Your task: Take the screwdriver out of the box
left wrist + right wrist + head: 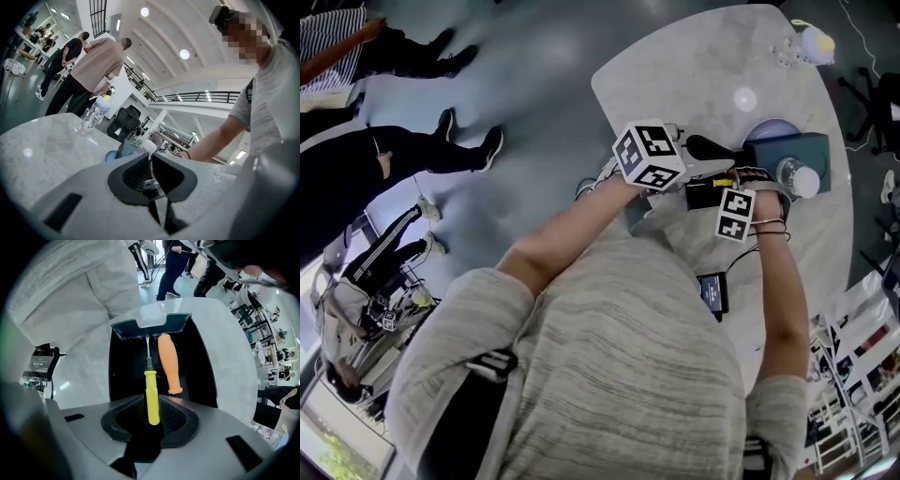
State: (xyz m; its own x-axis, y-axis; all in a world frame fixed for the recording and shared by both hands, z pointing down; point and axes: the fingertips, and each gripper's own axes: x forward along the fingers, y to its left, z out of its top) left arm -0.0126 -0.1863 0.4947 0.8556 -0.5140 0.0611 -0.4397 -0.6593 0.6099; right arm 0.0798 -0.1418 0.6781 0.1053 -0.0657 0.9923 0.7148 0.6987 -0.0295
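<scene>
In the right gripper view my right gripper points down over the open black box and is shut on the yellow handle of a screwdriver. Its thin metal shaft runs toward the box's teal far rim. A second tool with an orange handle lies in the box just right of it. In the head view the black box sits between both hands, with the yellow handle above it. My left gripper is shut on nothing and points level over the table beside the box.
A teal case with a white-capped bottle stands beyond the box. A small black device lies near my body. A patterned bottle is at the marble table's far end. People stand on the floor at the left.
</scene>
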